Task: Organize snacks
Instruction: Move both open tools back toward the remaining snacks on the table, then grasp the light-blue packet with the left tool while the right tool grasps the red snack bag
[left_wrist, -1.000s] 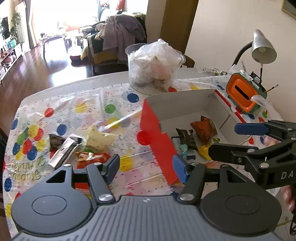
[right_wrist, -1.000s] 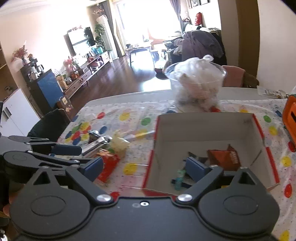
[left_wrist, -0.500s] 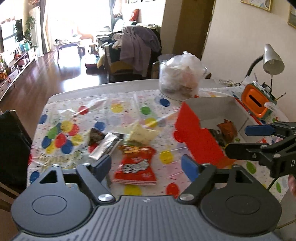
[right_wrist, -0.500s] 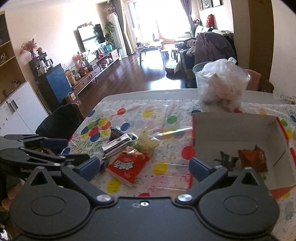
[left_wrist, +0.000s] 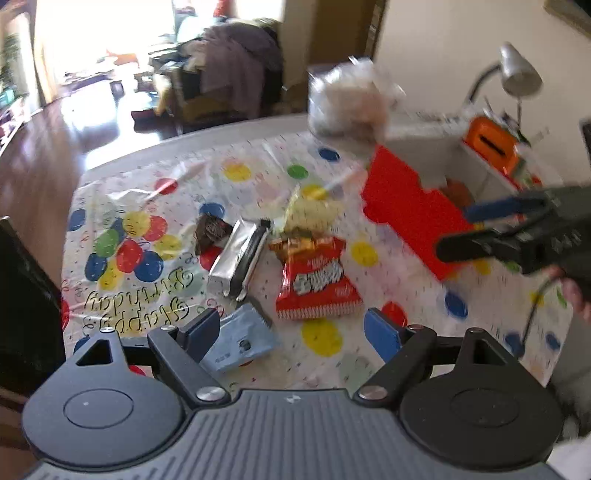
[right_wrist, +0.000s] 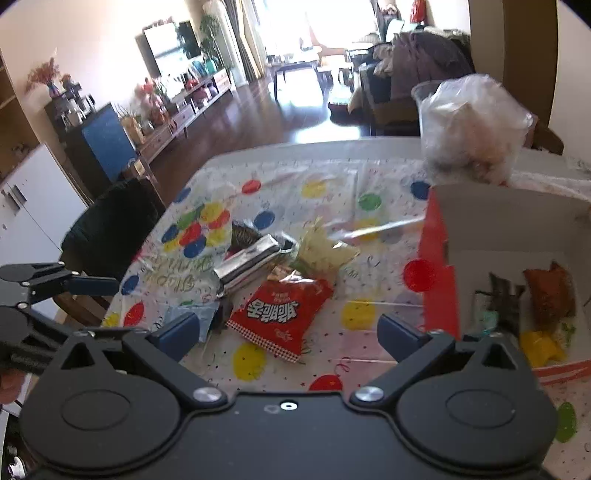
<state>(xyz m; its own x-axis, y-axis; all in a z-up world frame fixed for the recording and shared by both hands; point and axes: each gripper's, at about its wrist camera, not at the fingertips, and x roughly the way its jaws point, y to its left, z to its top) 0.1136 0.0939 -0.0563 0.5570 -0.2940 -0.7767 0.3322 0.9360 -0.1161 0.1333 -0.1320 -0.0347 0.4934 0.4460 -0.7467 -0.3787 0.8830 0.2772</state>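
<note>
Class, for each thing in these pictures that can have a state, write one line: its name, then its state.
Left claw: open, empty.
Right claw: open, empty.
Red box: open-topped, some snacks inside.
Red snack bag: flat on the tablecloth, outside the box.
Silver packet: on the tablecloth.
Desk lamp: cannot tell.

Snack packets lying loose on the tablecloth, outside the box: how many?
5, clustered: red packet, yellow behind it, silver and dark left, blue nearest. Others may hide.
</note>
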